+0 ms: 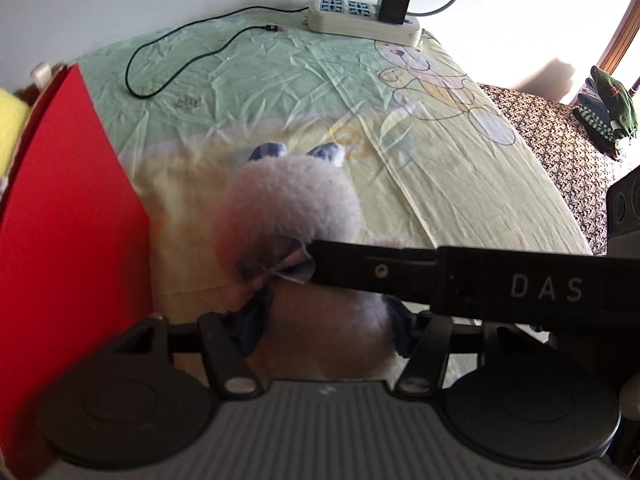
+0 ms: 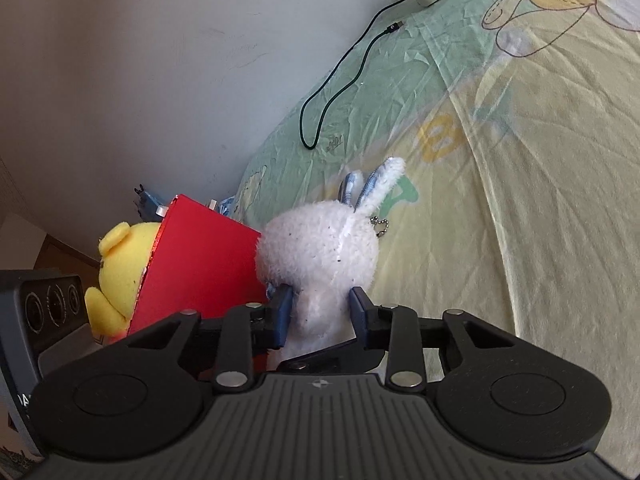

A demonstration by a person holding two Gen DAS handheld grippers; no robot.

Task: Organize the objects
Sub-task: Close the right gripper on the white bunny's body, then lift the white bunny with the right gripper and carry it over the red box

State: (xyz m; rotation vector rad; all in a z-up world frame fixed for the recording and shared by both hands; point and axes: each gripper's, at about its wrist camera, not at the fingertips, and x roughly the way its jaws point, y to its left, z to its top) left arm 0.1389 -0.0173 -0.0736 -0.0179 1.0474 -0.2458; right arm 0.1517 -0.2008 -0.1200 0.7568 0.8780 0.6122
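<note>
Right gripper (image 2: 320,312) jaws clenched on the white plush rabbit (image 2: 320,248) beside the red box (image 2: 200,264); left gripper (image 1: 324,324) jaws flank its body, grip unclear.

bunny (image 2: 318,248) right of box (image 2: 200,268), on bed (image 2: 520,220)

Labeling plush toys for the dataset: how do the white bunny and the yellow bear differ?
The white bunny is white with long blue-lined ears; the yellow bear is yellow with small round ears. The bunny sits on the open bedsheet, pinched by the right gripper; the bear sits ungripped behind the red box. Both are fuzzy plush.
</note>
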